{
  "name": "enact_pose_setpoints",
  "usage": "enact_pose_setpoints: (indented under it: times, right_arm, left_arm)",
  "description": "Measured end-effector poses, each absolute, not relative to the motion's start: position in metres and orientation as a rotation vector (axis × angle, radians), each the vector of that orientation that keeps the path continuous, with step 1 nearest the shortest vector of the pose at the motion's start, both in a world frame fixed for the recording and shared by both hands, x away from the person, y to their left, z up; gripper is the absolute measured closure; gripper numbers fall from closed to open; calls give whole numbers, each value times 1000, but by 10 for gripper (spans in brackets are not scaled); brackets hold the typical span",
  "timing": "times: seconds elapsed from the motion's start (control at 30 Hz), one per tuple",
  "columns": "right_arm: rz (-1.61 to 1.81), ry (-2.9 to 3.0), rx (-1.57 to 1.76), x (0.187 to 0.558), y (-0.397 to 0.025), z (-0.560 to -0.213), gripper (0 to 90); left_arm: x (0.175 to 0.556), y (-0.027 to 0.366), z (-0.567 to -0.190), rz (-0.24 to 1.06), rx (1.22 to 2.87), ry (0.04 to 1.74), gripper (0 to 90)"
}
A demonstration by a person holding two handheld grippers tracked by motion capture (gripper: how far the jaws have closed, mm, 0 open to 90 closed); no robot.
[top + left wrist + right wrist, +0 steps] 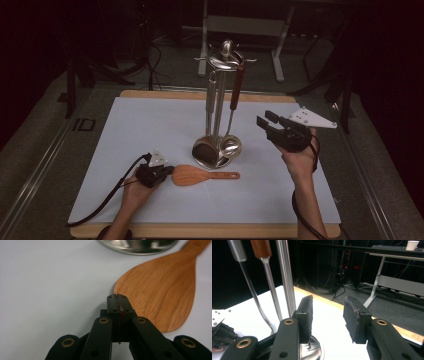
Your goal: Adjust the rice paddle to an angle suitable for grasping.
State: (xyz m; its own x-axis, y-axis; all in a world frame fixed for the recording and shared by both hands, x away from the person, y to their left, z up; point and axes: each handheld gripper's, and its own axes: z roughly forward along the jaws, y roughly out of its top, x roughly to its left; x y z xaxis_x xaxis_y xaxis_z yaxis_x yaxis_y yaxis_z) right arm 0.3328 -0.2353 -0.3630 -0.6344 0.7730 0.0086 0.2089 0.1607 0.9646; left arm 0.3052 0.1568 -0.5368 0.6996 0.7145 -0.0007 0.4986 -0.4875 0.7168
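Observation:
A wooden rice paddle (200, 175) lies flat on the white mat (125, 150), its handle pointing right. My left gripper (168, 171) rests on the mat at the blade's left edge. In the left gripper view its jaws are pressed together, and the left gripper (117, 297) has its tip against the rim of the paddle (162, 295) with nothing seen between. A steel utensil stand (216, 105) holds a ladle (204, 148) and a wood-handled spoon (238, 87). My right gripper (264, 118) hovers open to the right of the stand, and the right gripper (328, 312) shows an empty gap.
The stand's pole (285, 277) and two hanging handles (262, 250) rise just left of my right jaws, with its round base (314, 350) below. The table's wooden far edge (332, 303) runs behind. Table legs (280, 45) stand on the floor beyond.

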Motion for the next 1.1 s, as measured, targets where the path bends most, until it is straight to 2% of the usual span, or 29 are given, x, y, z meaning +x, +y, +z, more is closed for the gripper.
enact_pose_setpoints:
  times: [0.67, 0.77, 1.1]
  right_arm:
    - [1473, 2013, 1063, 329, -235, -416, 594]
    - [1476, 2025, 1087, 330, -232, -425, 596]
    - [1403, 2112, 1138, 333, -212, -460, 618]
  left_arm:
    - [284, 84, -538, 252, 2259, 612, 900]
    - [283, 84, -537, 270, 2264, 595, 900]
    - [291, 111, -524, 381, 2173, 689, 900]
